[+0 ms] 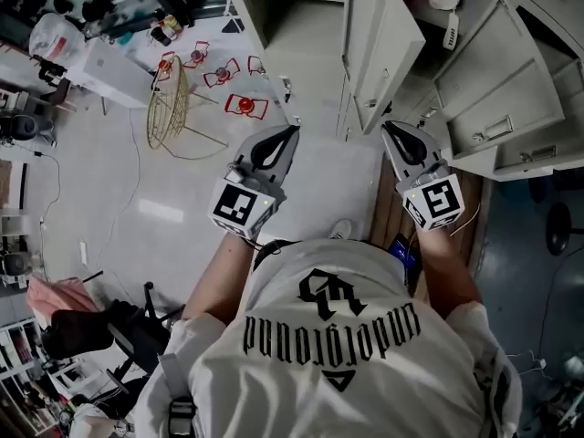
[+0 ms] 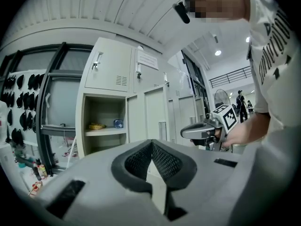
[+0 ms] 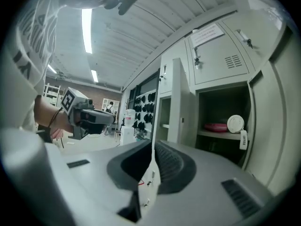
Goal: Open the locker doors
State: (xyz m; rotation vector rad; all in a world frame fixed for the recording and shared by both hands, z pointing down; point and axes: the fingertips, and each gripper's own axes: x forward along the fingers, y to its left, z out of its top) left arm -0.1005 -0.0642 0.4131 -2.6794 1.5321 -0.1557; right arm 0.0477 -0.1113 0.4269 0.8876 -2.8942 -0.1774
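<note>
Lockers (image 1: 474,80) ahead; dish (image 3: 216,126) on shelf (image 3: 211,134) inside open compartment (image 3: 223,102); wire frame (image 1: 169,108), perhaps basket, on floor (image 1: 137,190) left.

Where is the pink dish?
In the right gripper view, the pink dish sits on a shelf in the open locker at right, beside a round white disc.

I read the locker doors (image 1: 383,44) as painted sheet metal: pale, smooth, matt. Left gripper (image 1: 292,130) and right gripper (image 1: 387,126) have grey matt plastic shells. Pads (image 2: 167,163) are black, rough, finely ribbed. Floor (image 1: 164,213) is glossy and throws back lamp glare. Shirt (image 1: 347,363) is soft white cloth. Wire frame (image 1: 169,108) is thin, brassy metal.
</note>
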